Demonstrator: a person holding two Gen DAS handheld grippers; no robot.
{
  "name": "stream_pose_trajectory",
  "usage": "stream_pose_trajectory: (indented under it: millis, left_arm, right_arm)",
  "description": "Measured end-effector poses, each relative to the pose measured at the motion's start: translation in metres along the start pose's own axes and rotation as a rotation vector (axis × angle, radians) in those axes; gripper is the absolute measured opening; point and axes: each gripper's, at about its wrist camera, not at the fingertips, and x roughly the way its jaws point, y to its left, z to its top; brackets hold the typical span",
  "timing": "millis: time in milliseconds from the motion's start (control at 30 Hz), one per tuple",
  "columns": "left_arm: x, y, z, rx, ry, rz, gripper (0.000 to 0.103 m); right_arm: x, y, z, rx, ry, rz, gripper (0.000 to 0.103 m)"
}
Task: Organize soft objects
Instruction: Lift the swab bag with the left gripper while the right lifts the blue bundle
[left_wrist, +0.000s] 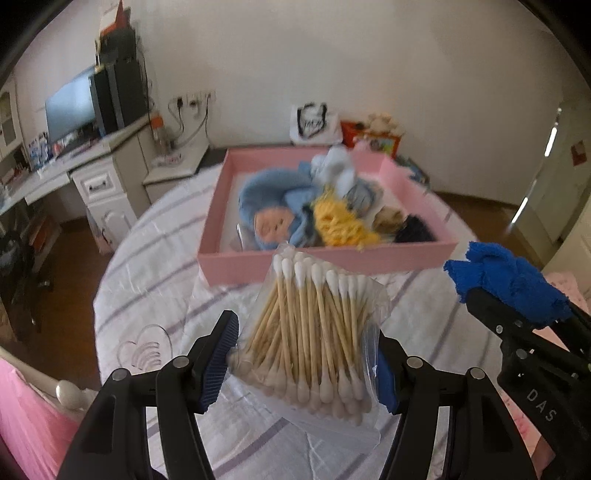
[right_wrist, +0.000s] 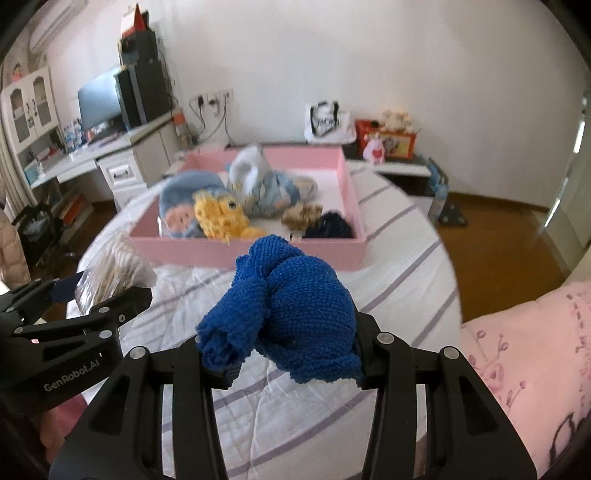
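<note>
Left gripper (left_wrist: 308, 363): clamped on the bag of cotton swabs (left_wrist: 314, 332), its blue ribbed pads pressing the clear plastic from both sides, and the bag is up off the bedspread!

Bag of cotton swabs: wooden sticks, white tips, standing tall between the fingers; it shows at the left edge of the right wrist view too (right_wrist: 110, 273), gripped there by the black jaws.

Right gripper (right_wrist: 291, 363): closed on the blue knitted cloth (right_wrist: 288, 314), a bunched lump squeezed between the two fingers and spilling over them.

Blue knitted cloth: held above the striped bedspread (right_wrist: 399, 266), just short of the pink box's near wall; from the left wrist view it sits at the right (left_wrist: 509, 280), on top of the other gripper.

Pink box (right_wrist: 207, 249): open, on the bed ahead of both grippers, and packed with soft things.

Inside the box: a blue plush doll (right_wrist: 184, 206) at the left, a yellow crocheted piece (right_wrist: 221, 216) touching it, pale blue cloth (right_wrist: 266, 188) behind, a leopard-print scrunchie (right_wrist: 301, 216) beside a dark scrunchie (right_wrist: 332, 227) at the right.

Writing on left gripper: "GenRobot.AI", white on black, clear in the right wrist view.

Writing on right gripper: "DAS", in the left wrist view.

White bag (right_wrist: 327, 123) at the far wall: black print, too blurred to read.
</note>
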Motion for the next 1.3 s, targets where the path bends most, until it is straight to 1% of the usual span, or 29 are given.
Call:
stream_pose_trajectory:
  millis: [100, 200, 333, 600, 700, 933, 1100, 1200, 1300]
  left_arm:
    - [-0.028, -0.004, -0.001, 0.01, -0.062, -0.007, 0.062]
    - [-0.058, -0.009, -0.005, 0.027, -0.127, 0.0, 0.062]
    - [-0.096, -0.015, -0.018, 0.042, -0.208, 0.009, 0.062]
    - [-0.157, -0.017, -0.045, 0.056, -0.324, -0.008, 0.062]
    - [-0.174, -0.015, -0.055, 0.052, -0.357, -0.009, 0.062]
    - [-0.214, -0.002, -0.095, 0.029, -0.405, -0.021, 0.062]
    - [-0.233, 0.006, -0.12, 0.008, -0.443, -0.007, 0.062]
    - [-0.243, 0.005, -0.134, 0.001, -0.469, 0.01, 0.062]
    - [-0.25, 0.003, -0.15, -0.005, -0.485, 0.009, 0.062]
  right_arm:
    - [-0.026, -0.002, 0.002, -0.016, -0.066, -0.011, 0.042]
    - [-0.048, -0.003, 0.004, -0.01, -0.123, -0.003, 0.042]
    - [-0.079, -0.002, 0.007, -0.017, -0.205, -0.003, 0.042]
    - [-0.115, 0.005, 0.009, -0.028, -0.309, 0.008, 0.042]
    - [-0.127, 0.006, 0.01, -0.031, -0.342, 0.006, 0.042]
    - [-0.149, 0.013, 0.009, -0.043, -0.409, 0.011, 0.042]
    - [-0.161, 0.02, 0.008, -0.058, -0.446, 0.017, 0.043]
    - [-0.167, 0.025, 0.007, -0.067, -0.466, 0.025, 0.043]
    - [-0.172, 0.029, 0.004, -0.076, -0.481, 0.028, 0.043]
